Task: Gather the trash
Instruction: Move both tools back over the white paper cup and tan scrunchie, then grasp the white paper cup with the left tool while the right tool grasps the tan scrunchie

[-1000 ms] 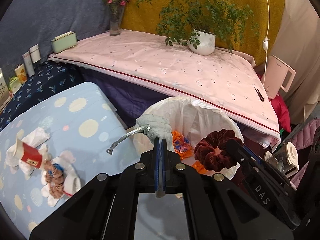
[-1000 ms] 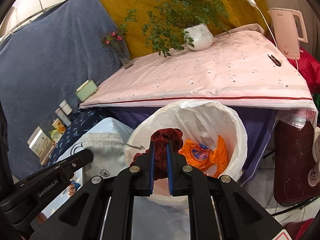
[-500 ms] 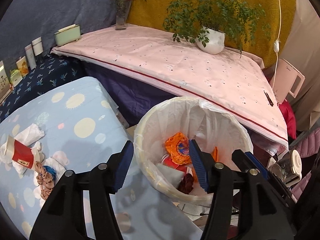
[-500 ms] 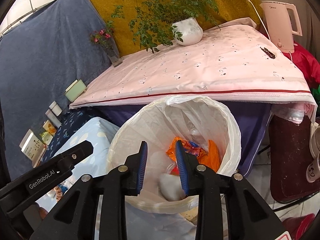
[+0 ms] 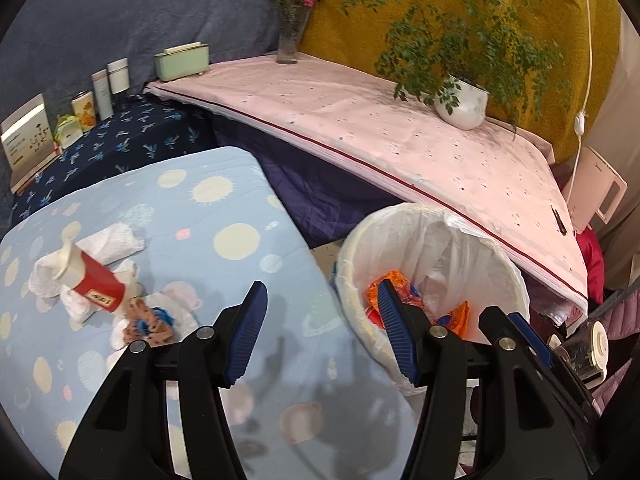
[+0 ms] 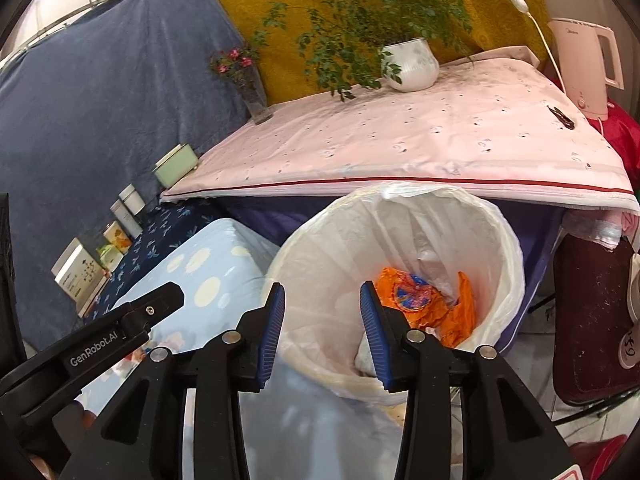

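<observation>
A bin lined with a white bag [image 5: 432, 232] [image 6: 400, 200] stands beside the light blue spotted table [image 5: 224, 208]. An orange wrapper [image 6: 420, 292] lies inside it. My left gripper [image 5: 320, 292] is open and empty above the table's edge, just left of the bin. My right gripper [image 6: 322, 292] hangs over the bin's near rim, its jaws opening with nothing between them. On the blue table lie a red-and-white paper cup [image 5: 92, 280], crumpled white tissues [image 5: 116, 240] and a brown scrunchie [image 5: 148, 320].
Behind the bin a pink-covered table [image 5: 400, 148] carries a potted plant [image 5: 460, 104], a flower vase [image 5: 290, 36] and a mint box [image 5: 182, 60]. A kettle [image 6: 588, 64] stands at its right end. Bottles and cartons [image 5: 80, 108] line the dark blue cloth.
Both grippers have opened; the grey pouch and the maroon scrunchie they held dropped into the bin. The left gripper has swung left, toward the blue table.
</observation>
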`<state>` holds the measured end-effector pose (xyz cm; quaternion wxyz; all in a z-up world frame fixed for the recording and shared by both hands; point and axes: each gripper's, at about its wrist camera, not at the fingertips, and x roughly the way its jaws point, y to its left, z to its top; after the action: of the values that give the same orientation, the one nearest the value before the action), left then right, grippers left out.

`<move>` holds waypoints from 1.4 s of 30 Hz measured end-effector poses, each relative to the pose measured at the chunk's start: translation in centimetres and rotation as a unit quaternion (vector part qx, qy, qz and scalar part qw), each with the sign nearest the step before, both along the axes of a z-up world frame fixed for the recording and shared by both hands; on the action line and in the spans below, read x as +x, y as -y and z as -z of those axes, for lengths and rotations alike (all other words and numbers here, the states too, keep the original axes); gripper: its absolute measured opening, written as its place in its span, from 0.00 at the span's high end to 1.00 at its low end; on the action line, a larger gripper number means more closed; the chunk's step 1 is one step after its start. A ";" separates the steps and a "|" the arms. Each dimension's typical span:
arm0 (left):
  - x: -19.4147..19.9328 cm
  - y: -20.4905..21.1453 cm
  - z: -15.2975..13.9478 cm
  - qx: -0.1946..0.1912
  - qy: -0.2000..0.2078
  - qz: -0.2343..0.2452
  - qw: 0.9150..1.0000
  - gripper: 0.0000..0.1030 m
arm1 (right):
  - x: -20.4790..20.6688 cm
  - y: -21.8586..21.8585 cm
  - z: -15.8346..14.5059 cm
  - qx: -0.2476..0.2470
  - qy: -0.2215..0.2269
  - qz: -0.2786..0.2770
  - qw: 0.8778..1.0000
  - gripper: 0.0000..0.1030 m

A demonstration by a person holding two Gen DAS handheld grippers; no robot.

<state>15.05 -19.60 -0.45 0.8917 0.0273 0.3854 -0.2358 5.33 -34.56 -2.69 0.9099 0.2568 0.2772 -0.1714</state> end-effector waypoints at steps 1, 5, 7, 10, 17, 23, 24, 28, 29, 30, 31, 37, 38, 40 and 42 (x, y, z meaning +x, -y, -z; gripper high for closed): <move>0.0 -0.6 -0.1 -0.002 0.000 -0.007 1.000 0.47 | 0.1 -0.5 -0.1 -0.001 0.000 -0.005 1.000 0.62; 0.2 -3.0 -0.3 -0.008 0.000 -0.033 0.999 0.42 | 0.7 -2.5 -0.6 -0.007 0.000 -0.026 1.000 0.61; 0.3 -4.3 -0.4 -0.009 0.001 -0.048 0.999 0.42 | 1.0 -3.5 -0.7 -0.008 -0.001 -0.036 0.999 0.61; 0.5 -6.1 -0.4 -0.012 -0.001 -0.067 0.998 0.41 | 1.4 -5.0 -0.8 -0.010 -0.002 -0.050 0.999 0.61; 0.9 -9.8 -0.5 -0.016 -0.003 -0.106 0.994 0.40 | 2.3 -8.2 -1.1 -0.018 -0.006 -0.084 0.996 0.61; 1.2 -12.5 -0.3 -0.020 -0.008 -0.139 0.990 0.32 | 3.0 -10.7 -1.3 -0.025 -0.010 -0.111 0.993 0.61; 1.3 -12.9 -0.2 -0.021 -0.010 -0.143 0.989 0.31 | 3.1 -11.0 -1.3 -0.026 -0.011 -0.114 0.993 0.61; 1.9 -14.3 0.1 -0.023 -0.016 -0.170 0.985 0.22 | 3.6 -12.3 -1.1 -0.027 -0.015 -0.128 0.991 0.61; 2.1 -14.5 0.2 -0.022 -0.018 -0.174 0.984 0.22 | 3.7 -12.5 -1.0 -0.028 -0.016 -0.131 0.991 0.61; 2.4 -14.7 0.3 -0.022 -0.021 -0.178 0.984 0.21 | 3.8 -12.8 -1.0 -0.028 -0.017 -0.133 0.991 0.61; 2.7 -14.8 0.5 -0.019 -0.025 -0.183 0.983 0.19 | 3.9 -13.0 -0.9 -0.029 -0.018 -0.136 0.990 0.61; 4.7 -15.3 1.7 -0.011 -0.044 -0.207 0.977 0.15 | 5.0 -14.0 -0.1 -0.027 -0.028 -0.151 0.988 0.61; 5.0 -15.3 1.9 -0.010 -0.048 -0.210 0.977 0.15 | 5.1 -14.2 0.0 -0.027 -0.030 -0.153 0.987 0.61; 6.0 -15.3 2.2 -0.009 -0.055 -0.213 0.975 0.15 | 5.5 -14.5 0.3 -0.026 -0.033 -0.159 0.986 0.61; 6.8 -15.4 2.5 -0.005 -0.058 -0.215 0.975 0.15 | 6.0 -14.8 0.7 -0.025 -0.037 -0.166 0.985 0.61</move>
<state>21.87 -4.17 -2.97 0.8979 -0.0745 0.4319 -0.0415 11.32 -19.72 -3.37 0.9209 0.1774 0.3453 -0.0339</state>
